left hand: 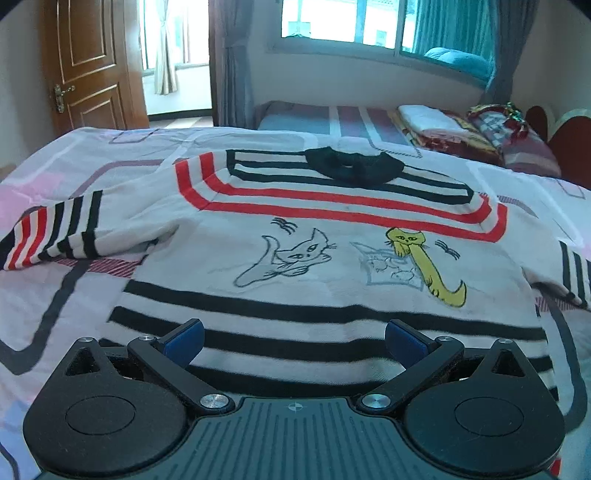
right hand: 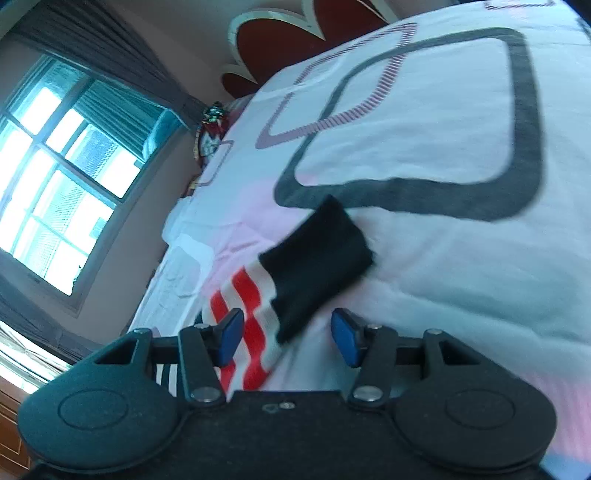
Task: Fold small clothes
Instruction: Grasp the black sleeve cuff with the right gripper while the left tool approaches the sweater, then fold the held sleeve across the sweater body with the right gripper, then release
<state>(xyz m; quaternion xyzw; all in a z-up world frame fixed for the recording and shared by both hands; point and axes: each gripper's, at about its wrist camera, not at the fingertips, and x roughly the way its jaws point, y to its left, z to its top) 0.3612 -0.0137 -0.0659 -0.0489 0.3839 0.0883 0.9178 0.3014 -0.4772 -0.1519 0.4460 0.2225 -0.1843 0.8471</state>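
A small white sweater (left hand: 295, 240) with red and black stripes, a black collar and two drawn cats lies face up and flat on the bed cover (left hand: 48, 295). Both sleeves spread out to the sides. My left gripper (left hand: 293, 332) hovers open over the striped hem at the near edge, with nothing between its blue pads. In the right wrist view, which is rolled sideways, one sleeve's black cuff (right hand: 314, 254) and red stripes lie on the cover. My right gripper (right hand: 288, 332) stands open around that sleeve. Its right pad is clear of the fabric.
The bed cover (right hand: 424, 147) is white and pink with grey outlined shapes. A second bed with folded blankets (left hand: 443, 125) stands behind, under a window (left hand: 351, 22). A brown door (left hand: 92, 62) is at the far left. A red headboard (right hand: 295, 40) is beyond the sleeve.
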